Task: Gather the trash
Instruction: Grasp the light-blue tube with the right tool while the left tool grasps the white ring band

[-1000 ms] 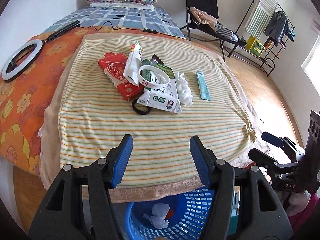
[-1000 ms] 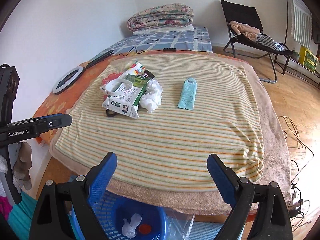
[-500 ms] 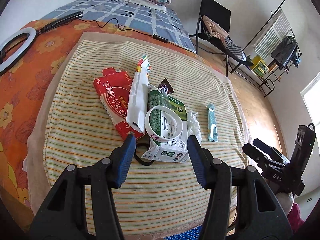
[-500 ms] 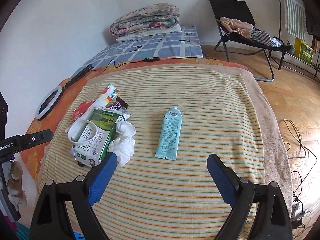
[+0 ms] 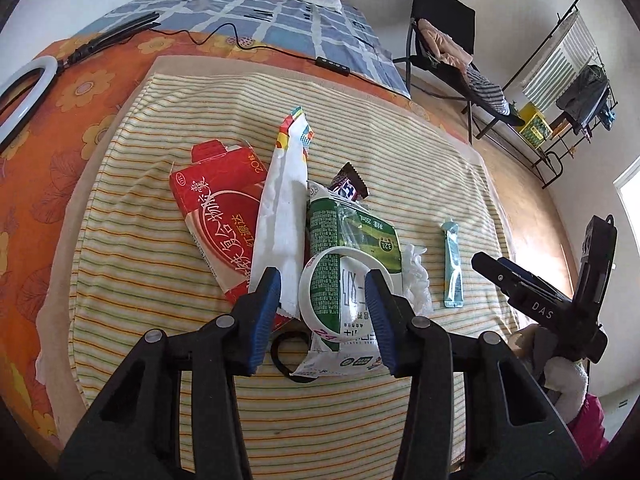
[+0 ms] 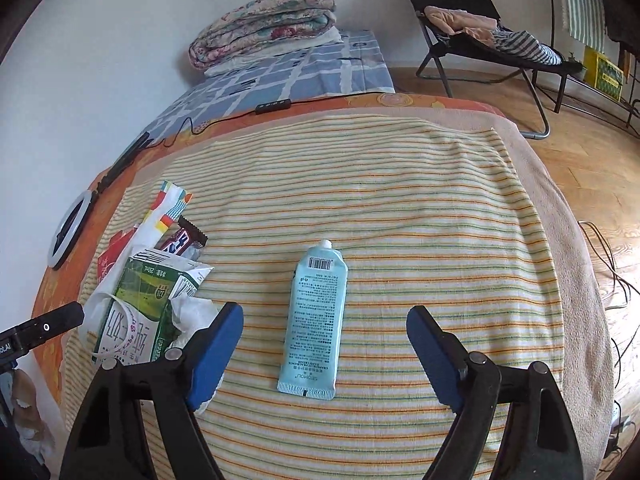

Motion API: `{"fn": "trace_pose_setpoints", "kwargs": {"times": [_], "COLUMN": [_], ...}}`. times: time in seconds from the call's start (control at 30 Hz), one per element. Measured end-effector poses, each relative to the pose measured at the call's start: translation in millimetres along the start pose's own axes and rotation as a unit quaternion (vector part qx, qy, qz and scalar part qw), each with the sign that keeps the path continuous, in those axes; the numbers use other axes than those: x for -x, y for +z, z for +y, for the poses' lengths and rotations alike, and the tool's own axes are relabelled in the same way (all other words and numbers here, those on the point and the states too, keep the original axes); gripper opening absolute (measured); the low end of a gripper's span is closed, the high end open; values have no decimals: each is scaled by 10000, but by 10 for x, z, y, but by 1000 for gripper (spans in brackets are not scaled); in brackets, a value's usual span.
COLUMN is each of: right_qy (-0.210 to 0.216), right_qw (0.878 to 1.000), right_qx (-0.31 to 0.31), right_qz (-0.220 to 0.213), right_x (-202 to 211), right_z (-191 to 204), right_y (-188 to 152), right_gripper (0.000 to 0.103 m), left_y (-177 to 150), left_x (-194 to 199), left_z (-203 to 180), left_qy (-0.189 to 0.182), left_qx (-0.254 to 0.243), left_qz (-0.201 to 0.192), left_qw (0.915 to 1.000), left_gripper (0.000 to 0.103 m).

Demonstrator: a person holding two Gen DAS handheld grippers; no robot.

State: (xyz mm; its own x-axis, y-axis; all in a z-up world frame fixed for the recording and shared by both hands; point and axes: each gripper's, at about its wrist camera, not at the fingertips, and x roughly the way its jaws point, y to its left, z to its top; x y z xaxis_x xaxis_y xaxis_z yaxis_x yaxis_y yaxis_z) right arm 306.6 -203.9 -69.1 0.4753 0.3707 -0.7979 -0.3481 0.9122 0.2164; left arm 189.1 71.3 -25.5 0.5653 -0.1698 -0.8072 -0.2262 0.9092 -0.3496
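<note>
On the striped blanket point(image 5: 168, 280) lies a heap of trash: a red carton point(image 5: 216, 216), a long white wrapper point(image 5: 286, 208), a green-and-white milk carton point(image 5: 348, 248), a white tape ring point(image 5: 320, 280) on top, a dark candy wrapper point(image 5: 350, 186), a crumpled tissue point(image 5: 416, 280) and a black loop point(image 5: 286, 354). My left gripper point(image 5: 324, 296) is open, its fingers straddling the tape ring and milk carton. A light blue tube point(image 6: 316, 320) lies flat, and my right gripper point(image 6: 324, 344) is open around its lower end.
A ring light point(image 5: 20, 88) and a cable with a remote point(image 5: 332, 64) lie on the orange sheet at the left and back. A folded quilt point(image 6: 264, 24) sits at the far end. A black folding chair point(image 6: 480, 12) and a clothes rack point(image 5: 568, 80) stand on the wooden floor to the right.
Both grippers have moved forward over the bed, away from the blue basket at its foot. The left now brackets the tape ring, the right brackets the blue tube. Both stay open.
</note>
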Motion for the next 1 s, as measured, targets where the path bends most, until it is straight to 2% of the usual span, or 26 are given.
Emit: {"fn": "trace_pose_setpoints", "kwargs": {"times": [0.03, 0.1, 0.17, 0.2, 0.3, 0.37, 0.4, 0.53, 0.67, 1.0], "right_qy": [32, 46, 28, 16, -41, -105, -156, -290, -351, -223], "right_qw": [10000, 9999, 9999, 9999, 9999, 9998, 9997, 9992, 9989, 9995], "right_qx": [-36, -87, -83, -64, -34, -11, 10, 107, 214, 214], "right_qz": [16, 38, 54, 86, 144, 187, 212, 250, 213, -56], "right_x": [-30, -84, -138, -171, -268, -333, -363, -441, -441, -225], "right_z": [-13, -27, -29, -23, -2, 1, 11, 44, 65, 101], "right_y": [10, 32, 42, 47, 49, 49, 50, 52, 51, 45], "right_gripper": [86, 85, 79, 75, 74, 71, 68, 60, 38, 37], "left_y": [1, 6, 5, 5, -6, -10, -7, 3, 2, 10], "left_x": [-28, -74, -110, -126, -159, -166, -168, -147, -129, 66], "left_z": [8, 26, 36, 40, 42, 34, 28, 1, -15, -55], "left_qy": [6, 24, 70, 82, 129, 179, 201, 226, 251, 213], "left_qx": [4, 32, 21, 12, -2, -34, -58, -139, -183, -204], "left_qz": [39, 76, 94, 113, 150, 118, 105, 35, -9, -250], "left_qw": [10000, 10000, 9999, 9999, 9998, 9998, 9997, 9996, 9995, 9993], "left_gripper": [36, 36, 34, 28, 10, 9, 6, 5, 5, 4]}}
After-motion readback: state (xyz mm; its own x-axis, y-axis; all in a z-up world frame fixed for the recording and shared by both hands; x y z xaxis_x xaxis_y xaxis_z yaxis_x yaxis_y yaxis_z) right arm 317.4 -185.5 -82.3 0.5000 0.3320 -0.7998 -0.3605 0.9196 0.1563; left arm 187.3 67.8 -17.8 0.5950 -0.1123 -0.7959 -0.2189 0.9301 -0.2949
